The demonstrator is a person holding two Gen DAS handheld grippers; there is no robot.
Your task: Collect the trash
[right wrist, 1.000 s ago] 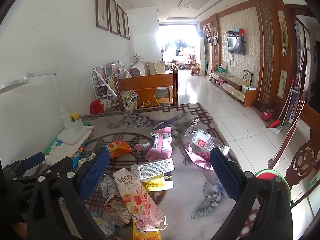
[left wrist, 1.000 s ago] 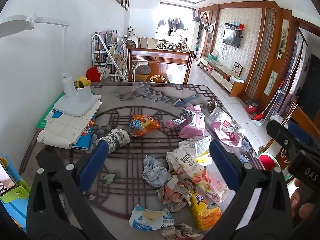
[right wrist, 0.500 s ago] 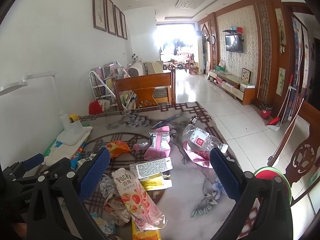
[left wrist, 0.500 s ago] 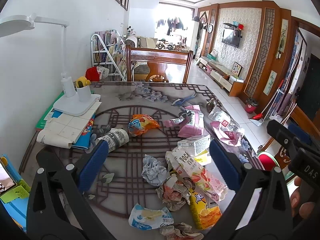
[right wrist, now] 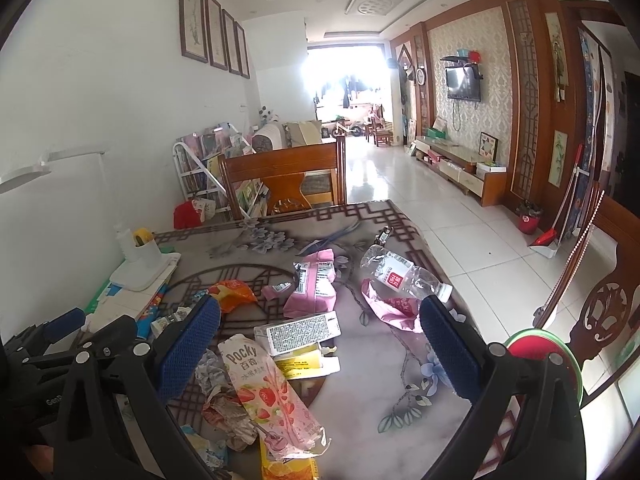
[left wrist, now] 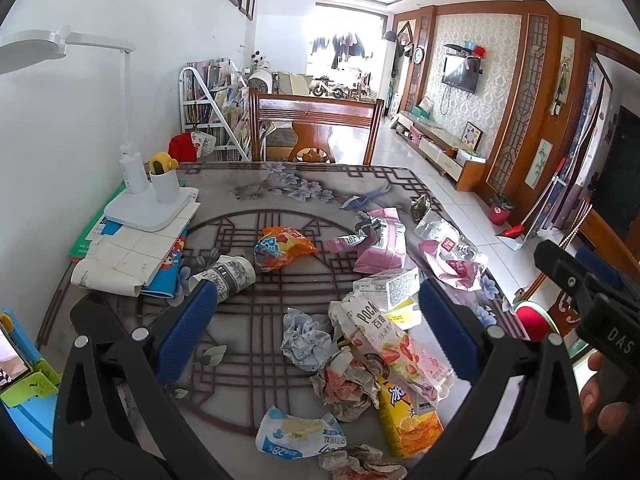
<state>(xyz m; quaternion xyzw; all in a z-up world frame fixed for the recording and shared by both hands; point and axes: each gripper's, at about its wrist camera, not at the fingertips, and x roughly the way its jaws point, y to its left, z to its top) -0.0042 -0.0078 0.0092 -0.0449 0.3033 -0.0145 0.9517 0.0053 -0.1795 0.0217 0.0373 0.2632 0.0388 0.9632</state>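
Note:
Trash lies scattered on a patterned table [left wrist: 248, 196]. In the left wrist view I see a pink Pocky wrapper [left wrist: 394, 346], crumpled paper [left wrist: 306, 338], an orange snack bag [left wrist: 282, 246], a yellow juice carton [left wrist: 408, 420] and a blue-white wrapper [left wrist: 298, 432]. A clear plastic bottle [right wrist: 404, 276], a pink bag [right wrist: 316, 284] and a white box [right wrist: 300, 330] show in the right wrist view. My left gripper [left wrist: 316, 328] is open and empty above the pile. My right gripper [right wrist: 320, 346] is open and empty over the Pocky wrapper [right wrist: 268, 392] and box.
A white desk lamp [left wrist: 140, 192] stands on books [left wrist: 128, 256] at the table's left. A wooden chair [left wrist: 316, 128] is at the far end. A red-and-green bin [right wrist: 540, 364] sits beside the table on the right, over tiled floor [right wrist: 460, 232].
Both grippers stay open; the views shift only slightly, the right one tilting a little lower toward the table. No trash has moved.

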